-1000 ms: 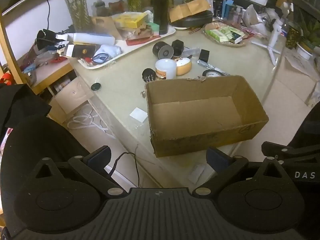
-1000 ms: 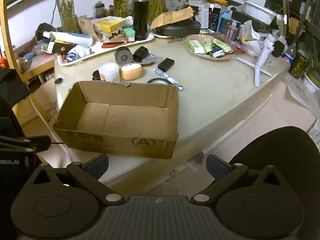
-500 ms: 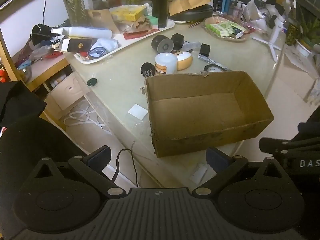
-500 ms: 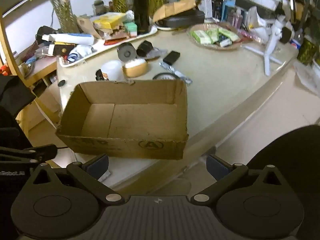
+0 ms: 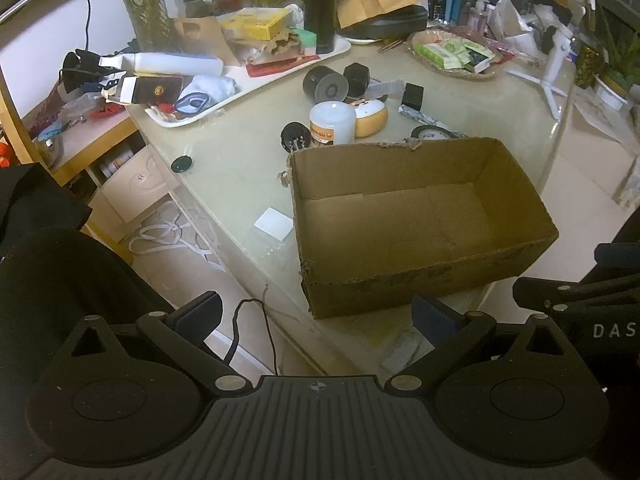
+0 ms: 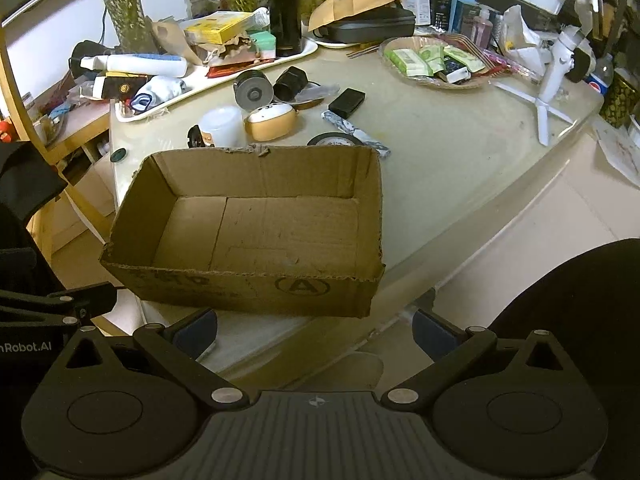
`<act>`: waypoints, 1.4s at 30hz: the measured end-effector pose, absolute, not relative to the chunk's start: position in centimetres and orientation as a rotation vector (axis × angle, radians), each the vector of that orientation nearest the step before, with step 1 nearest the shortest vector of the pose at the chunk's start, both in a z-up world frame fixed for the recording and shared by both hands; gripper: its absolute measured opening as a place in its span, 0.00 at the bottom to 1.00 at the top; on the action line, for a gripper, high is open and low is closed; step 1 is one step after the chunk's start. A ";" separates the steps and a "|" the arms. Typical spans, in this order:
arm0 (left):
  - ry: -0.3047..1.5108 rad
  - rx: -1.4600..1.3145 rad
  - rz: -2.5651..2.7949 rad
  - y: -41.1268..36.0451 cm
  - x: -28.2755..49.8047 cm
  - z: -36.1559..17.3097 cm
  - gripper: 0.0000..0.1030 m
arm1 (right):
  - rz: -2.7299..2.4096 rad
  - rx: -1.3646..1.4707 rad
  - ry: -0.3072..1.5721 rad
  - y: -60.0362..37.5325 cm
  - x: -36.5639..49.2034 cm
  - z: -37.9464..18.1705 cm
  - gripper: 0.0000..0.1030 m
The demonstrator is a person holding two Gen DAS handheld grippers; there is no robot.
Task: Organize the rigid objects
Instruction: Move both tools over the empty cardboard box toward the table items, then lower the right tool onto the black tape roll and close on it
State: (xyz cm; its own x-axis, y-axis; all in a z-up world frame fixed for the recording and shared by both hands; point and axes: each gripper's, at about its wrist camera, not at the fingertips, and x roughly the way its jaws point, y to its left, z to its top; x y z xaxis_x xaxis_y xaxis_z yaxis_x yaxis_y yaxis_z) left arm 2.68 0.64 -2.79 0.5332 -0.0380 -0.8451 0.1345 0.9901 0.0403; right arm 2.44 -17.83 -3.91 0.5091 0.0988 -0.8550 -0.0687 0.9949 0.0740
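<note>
An empty brown cardboard box [image 5: 420,216] [image 6: 264,224] stands at the near edge of a pale glass-topped table [image 5: 232,160] [image 6: 460,152]. Behind it lie loose objects: a white jar [image 5: 332,122] [image 6: 222,126], a tan round case [image 5: 370,114] [image 6: 272,120], two dark cylinders [image 5: 324,84] [image 6: 254,88], a small black box [image 5: 412,96] [image 6: 348,102] and a tape roll [image 5: 432,133] [image 6: 334,140]. My left gripper [image 5: 316,312] and right gripper [image 6: 314,328] hang open below the box's near wall, holding nothing.
A white tray [image 5: 256,84] [image 6: 192,84] piled with clutter, a black flask [image 5: 318,4] [image 6: 284,8], a wicker basket of packets [image 5: 456,56] [image 6: 436,64] and a white tripod [image 5: 552,76] [image 6: 552,88] crowd the far side. Floor lies beyond the table's right edge. A wooden shelf [image 5: 92,140] stands left.
Both grippers have moved forward and up a little, so the box looks larger and more from above. Nothing on the table has moved.
</note>
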 end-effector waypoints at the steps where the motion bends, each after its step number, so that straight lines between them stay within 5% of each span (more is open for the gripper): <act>1: 1.005 0.103 -0.104 0.6 2.6 -2.8 1.00 | 0.100 0.032 1.035 -17.9 2.5 -4.0 1.00; 42: 0.841 0.090 -0.194 2.0 9.6 0.8 1.00 | 0.258 0.074 0.946 -20.0 9.2 -0.7 1.00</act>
